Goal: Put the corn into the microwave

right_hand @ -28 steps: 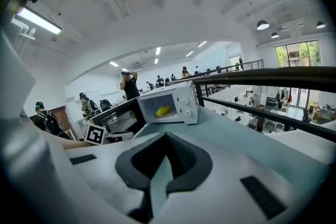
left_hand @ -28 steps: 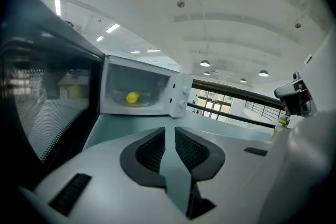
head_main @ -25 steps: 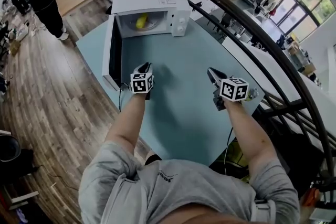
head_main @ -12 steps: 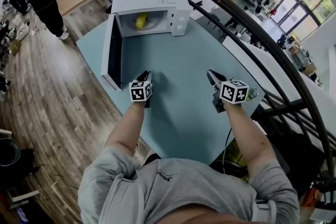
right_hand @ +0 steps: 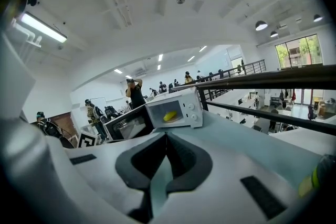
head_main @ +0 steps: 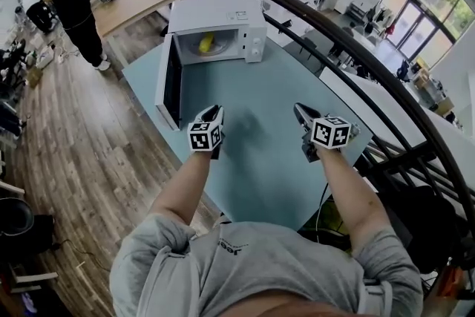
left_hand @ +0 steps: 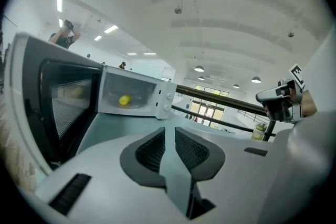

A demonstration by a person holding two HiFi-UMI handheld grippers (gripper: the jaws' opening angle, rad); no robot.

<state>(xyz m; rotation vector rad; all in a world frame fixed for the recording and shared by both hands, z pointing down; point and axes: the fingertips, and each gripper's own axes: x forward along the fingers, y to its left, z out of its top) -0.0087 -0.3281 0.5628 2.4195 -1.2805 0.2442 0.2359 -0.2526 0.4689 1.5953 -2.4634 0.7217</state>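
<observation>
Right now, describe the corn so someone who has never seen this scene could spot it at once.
On the far end of the teal table stands a white microwave with its door swung open. The corn lies inside its chamber, the only yellow thing there.

Open tabletop [head_main: 261, 122] before microwave [head_main: 220, 14], cavity mouth unblocked, door [head_main: 169, 82] swung out left; railing [head_main: 386, 78] close right
</observation>
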